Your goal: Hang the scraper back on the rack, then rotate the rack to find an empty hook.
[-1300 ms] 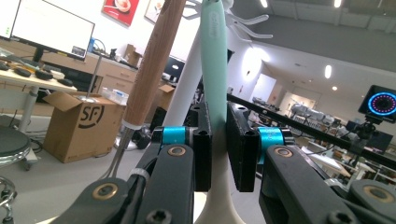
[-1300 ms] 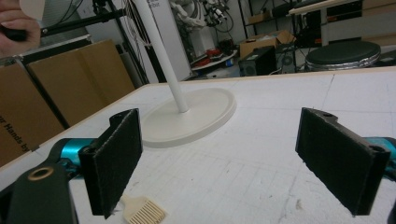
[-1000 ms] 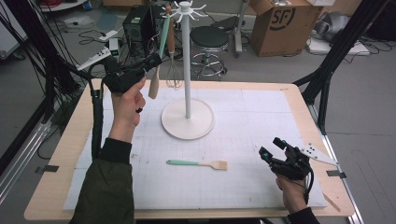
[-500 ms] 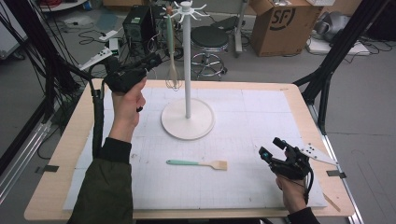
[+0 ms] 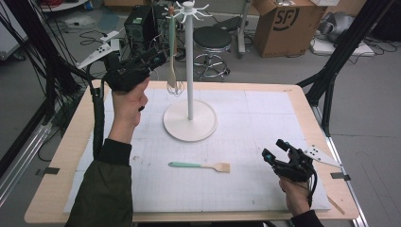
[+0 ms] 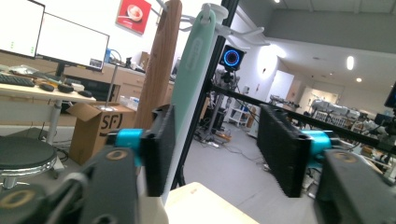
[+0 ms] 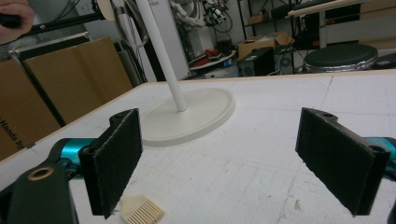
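A white hook stand [image 5: 189,116] rises at the table's middle back. From its top hooks hang a mint-handled utensil [image 5: 171,33] and a wooden-handled whisk [image 5: 175,86]. My left gripper [image 5: 160,56] is raised just left of them. In the left gripper view the mint handle [image 6: 196,60] hangs from a hook between the jaws of my left gripper [image 6: 222,144], close by the left pad, with the wooden handle [image 6: 161,56] behind. These jaws have just been opening and press on nothing. A mint-handled spatula [image 5: 199,166] lies on the mat. My right gripper [image 5: 276,150] rests open at the front right.
A white gridded mat [image 5: 246,123] covers the wooden table [image 5: 61,156]. The stand's round base [image 7: 196,116] and the spatula's slotted head [image 7: 142,210] show ahead of my right gripper [image 7: 243,158]. Boxes, a stool and cables lie beyond the far edge.
The left jaws opened off the mint handle. It was tilted toward the gripper and has swung to hang straight from its hook. The right gripper has not moved.
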Demonstrator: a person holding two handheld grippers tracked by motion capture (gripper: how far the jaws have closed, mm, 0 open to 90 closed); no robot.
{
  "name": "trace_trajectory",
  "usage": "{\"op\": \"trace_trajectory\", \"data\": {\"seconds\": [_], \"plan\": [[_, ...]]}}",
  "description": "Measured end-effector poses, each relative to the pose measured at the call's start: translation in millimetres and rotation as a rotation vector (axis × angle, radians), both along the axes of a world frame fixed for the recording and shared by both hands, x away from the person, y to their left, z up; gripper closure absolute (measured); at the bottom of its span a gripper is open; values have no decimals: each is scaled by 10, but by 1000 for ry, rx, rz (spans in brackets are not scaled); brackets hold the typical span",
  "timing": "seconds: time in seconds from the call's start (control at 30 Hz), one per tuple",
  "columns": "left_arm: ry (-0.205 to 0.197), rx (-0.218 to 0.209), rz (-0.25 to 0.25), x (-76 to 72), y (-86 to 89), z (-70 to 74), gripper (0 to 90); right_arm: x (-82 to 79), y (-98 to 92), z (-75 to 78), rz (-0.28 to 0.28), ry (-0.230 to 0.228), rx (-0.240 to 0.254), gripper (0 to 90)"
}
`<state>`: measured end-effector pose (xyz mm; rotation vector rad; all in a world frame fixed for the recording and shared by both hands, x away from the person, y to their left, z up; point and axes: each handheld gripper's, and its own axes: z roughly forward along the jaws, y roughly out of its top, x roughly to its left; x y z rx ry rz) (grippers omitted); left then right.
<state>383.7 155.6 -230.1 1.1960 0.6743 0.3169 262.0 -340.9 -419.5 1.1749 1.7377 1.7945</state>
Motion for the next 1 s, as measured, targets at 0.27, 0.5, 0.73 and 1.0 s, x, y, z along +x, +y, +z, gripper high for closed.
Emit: {"op": "trace_trajectory", "data": {"seconds": [0.27, 0.5, 0.73, 1.0], "plan": [[-10, 39, -2, -8, -75, 49, 439, -1, -14, 6, -2, 2, 6, 139], [-27, 37, -11, -22, -136, 124, 433, 7, -20, 5, -4, 2, 5, 139], [-28, 20, -20, -16, -205, 172, 439, 3, -15, 5, -5, 4, 5, 139], [-21, 3, -23, 27, -290, 292, 578, 3, -27, 14, -4, 3, 8, 139]]}}
